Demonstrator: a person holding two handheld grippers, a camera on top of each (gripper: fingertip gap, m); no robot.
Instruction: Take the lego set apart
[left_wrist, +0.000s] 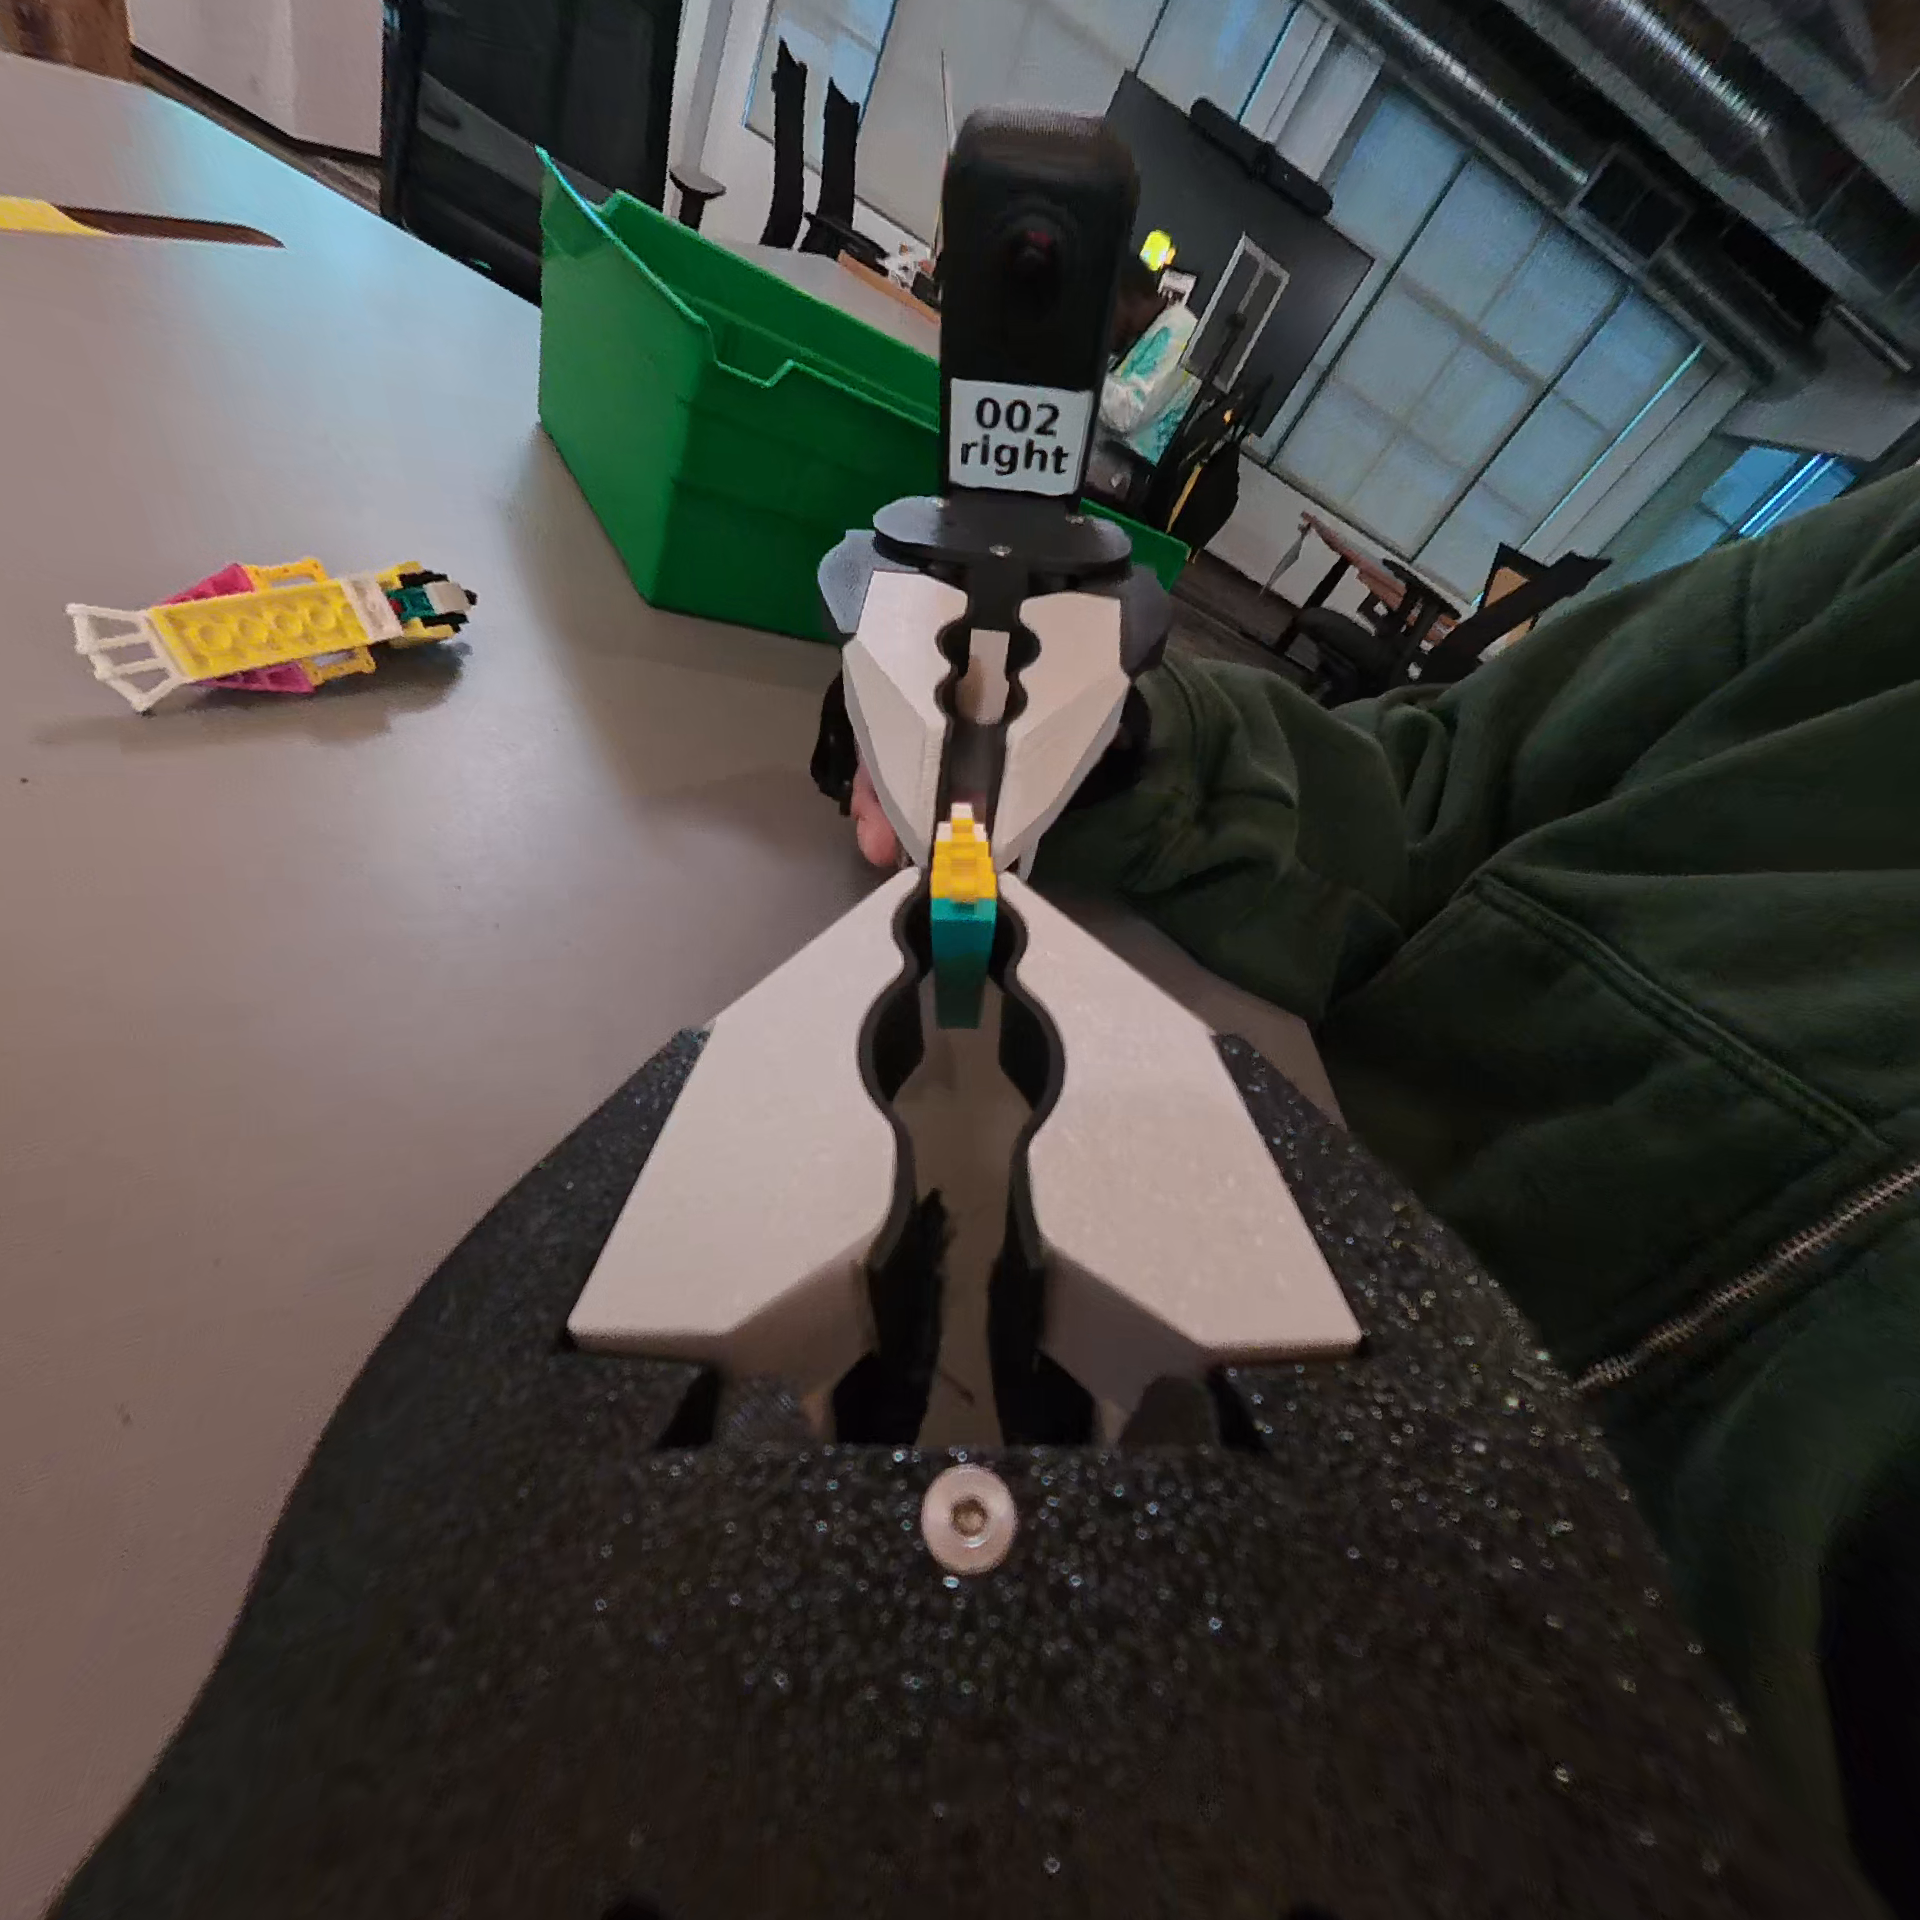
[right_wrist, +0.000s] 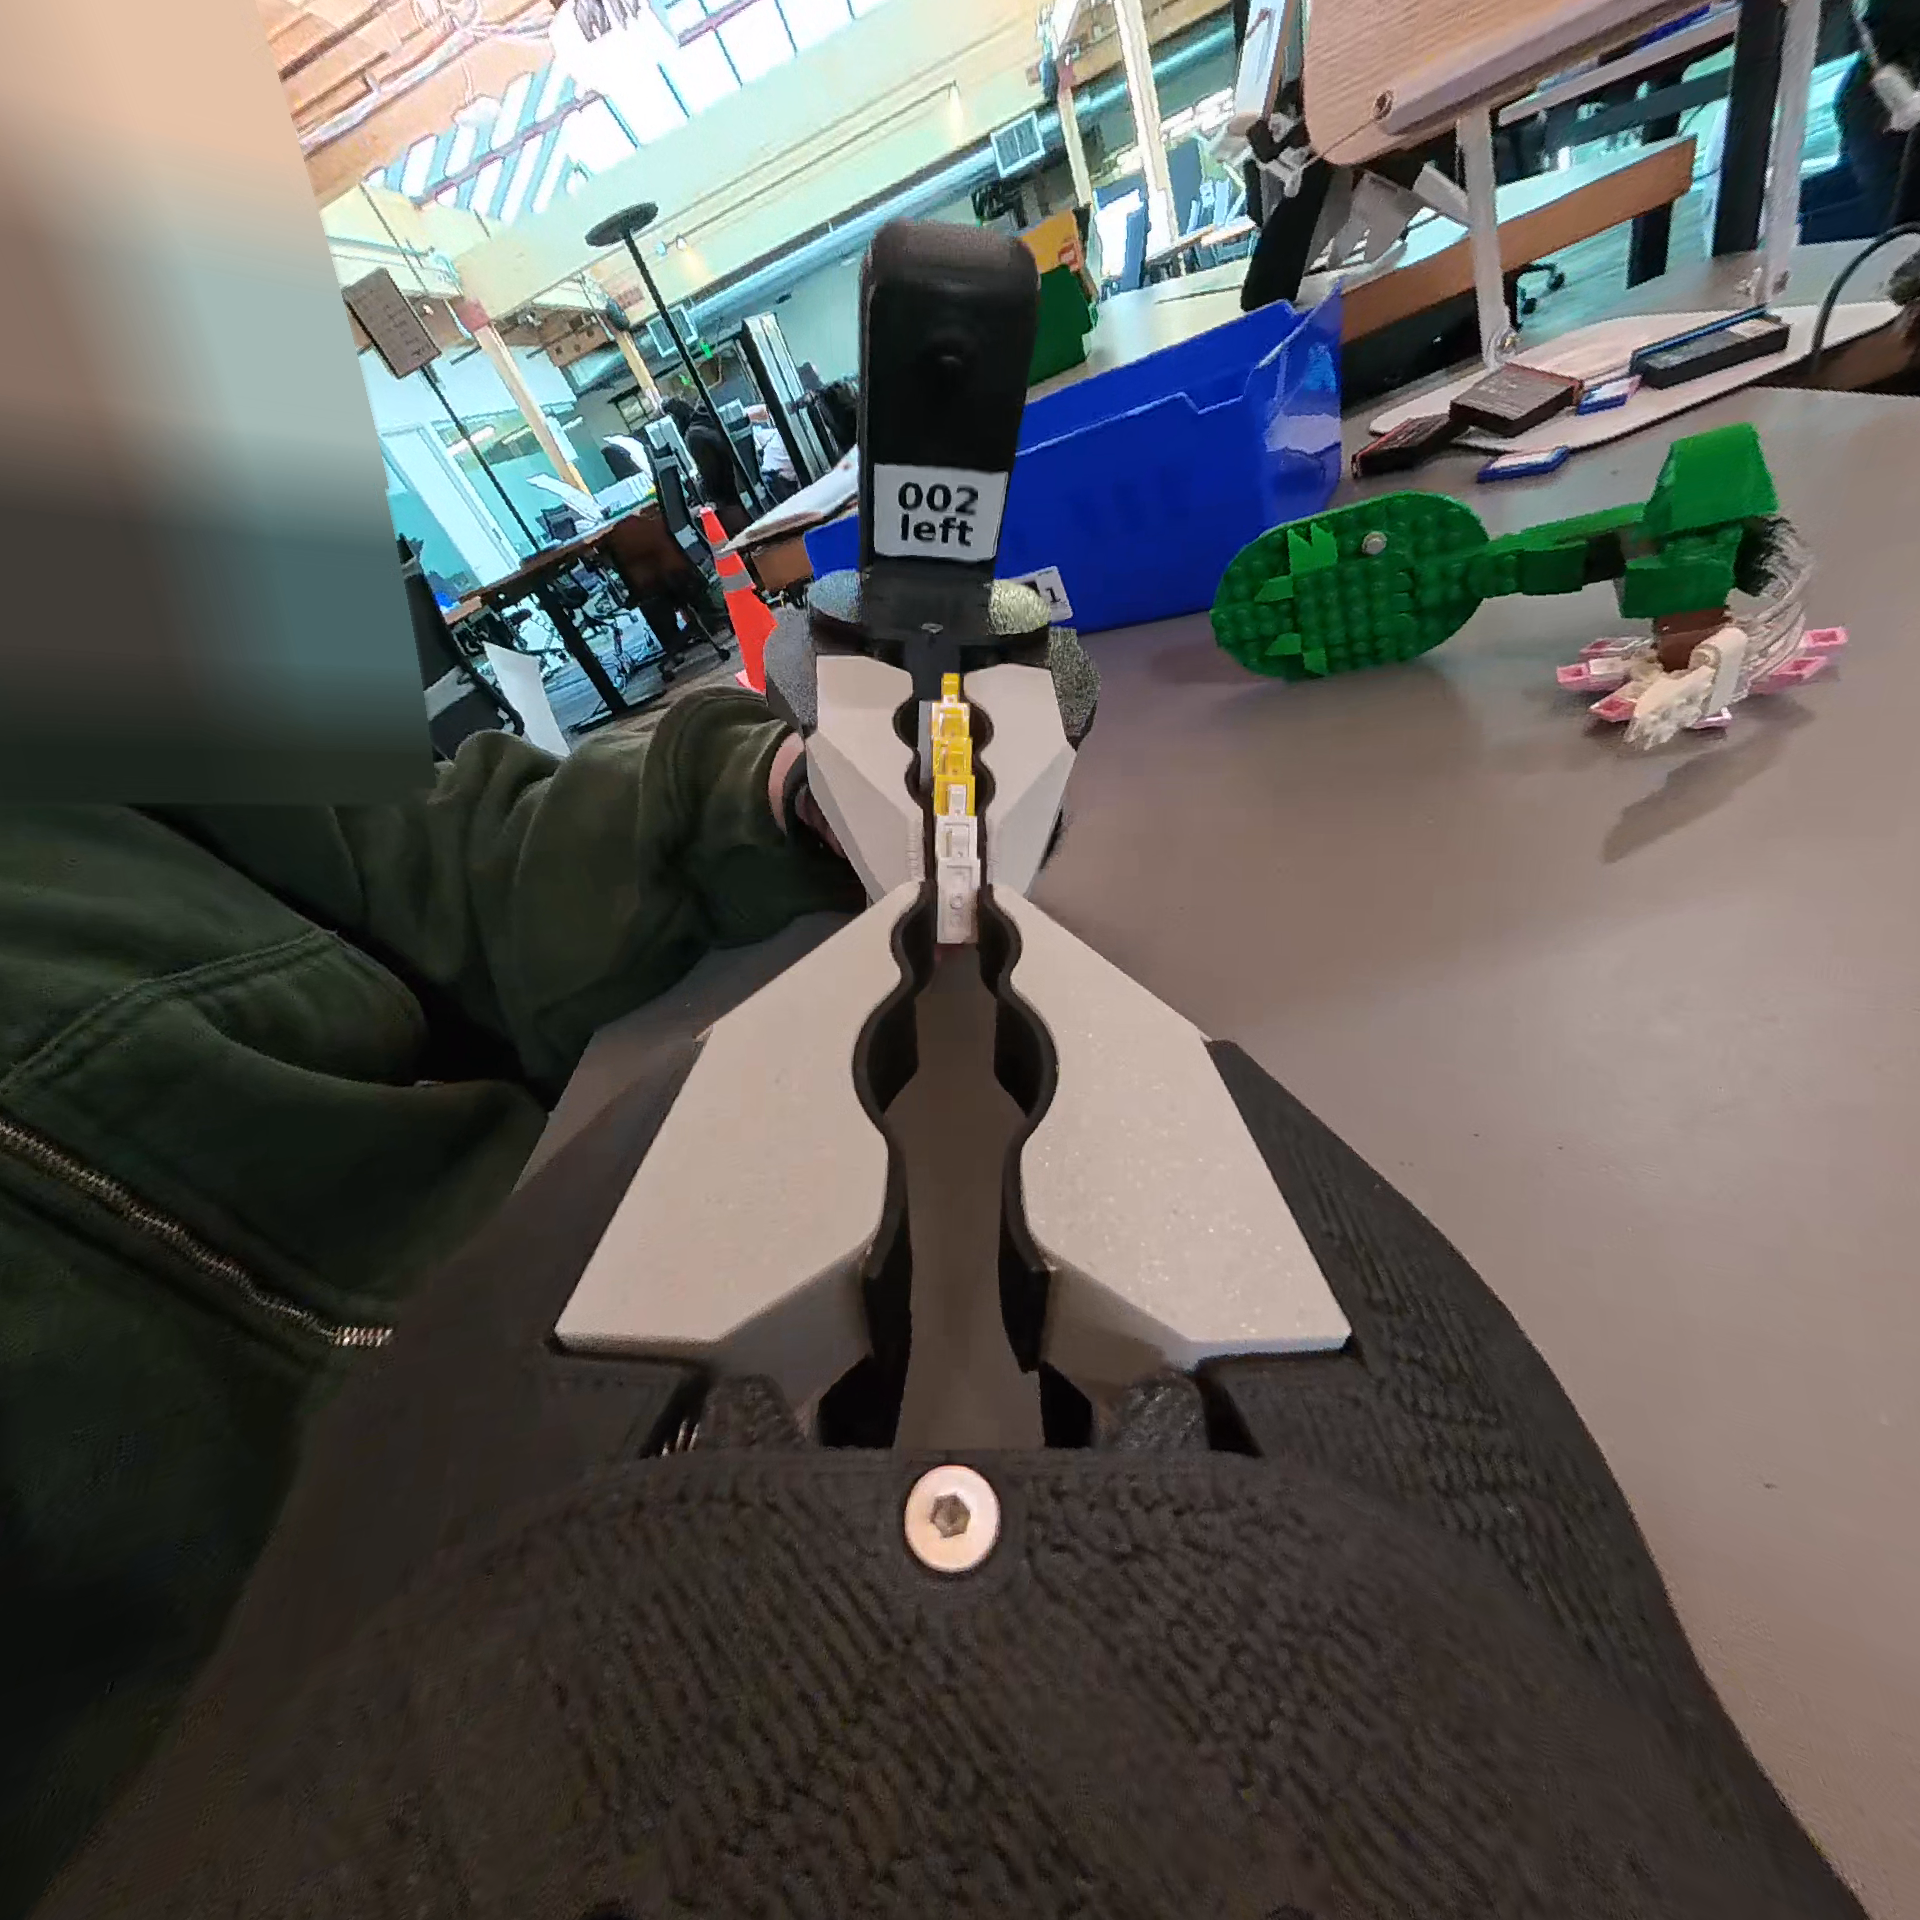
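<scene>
A small lego piece, teal and yellow at one end and white and yellow at the other, is held in the air between the two grippers, which face each other tip to tip. My left gripper is shut on its teal and yellow end. My right gripper is shut on its white end. The right gripper shows opposite in the left wrist view, and the left gripper shows opposite in the right wrist view. The middle of the piece is hidden between the fingers.
A yellow, pink and white lego model lies on the grey table at the left. A green bin stands behind it. In the right wrist view, a blue bin, a green lego model and a pink and white piece sit on the right. A green sleeve is close by. My two grippers' fingertips are within a few centimetres of each other. Left tips and right tips are each some 25 centimeters from the green lego model.
</scene>
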